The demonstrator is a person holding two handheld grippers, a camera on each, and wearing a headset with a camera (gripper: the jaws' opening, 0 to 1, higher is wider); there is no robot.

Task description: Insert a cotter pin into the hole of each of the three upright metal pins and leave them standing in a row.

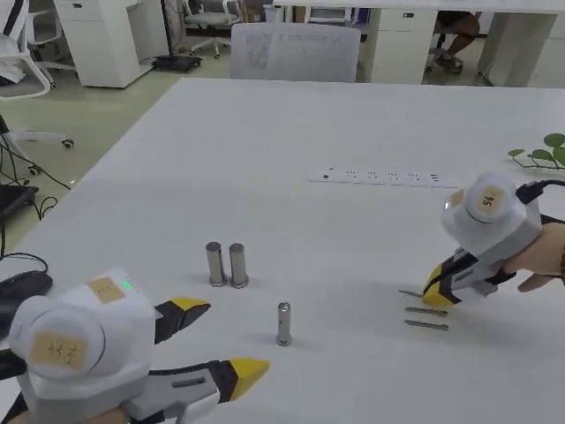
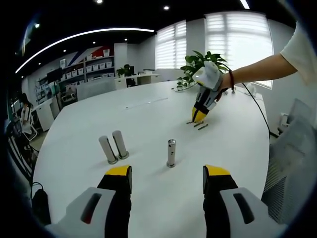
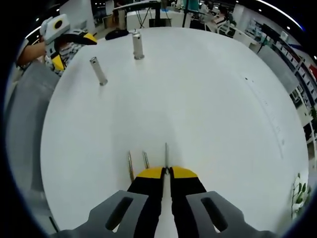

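Bright, even ceiling light — soft shadows — fisheye warp at edges.

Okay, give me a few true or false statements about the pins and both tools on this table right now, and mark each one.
1. All three metal pins stand upright. True.
2. The left tool is shut on a metal pin. False: its jaws are apart and hold nothing.
3. The right tool is shut on a cotter pin down at the table. True.
4. The metal pins form one even row. False: two stand side by side and the third stands apart from them.
5. One cotter pin already sits in a metal pin's hole. False: the two other cotter pins lie on the table beside the held one.
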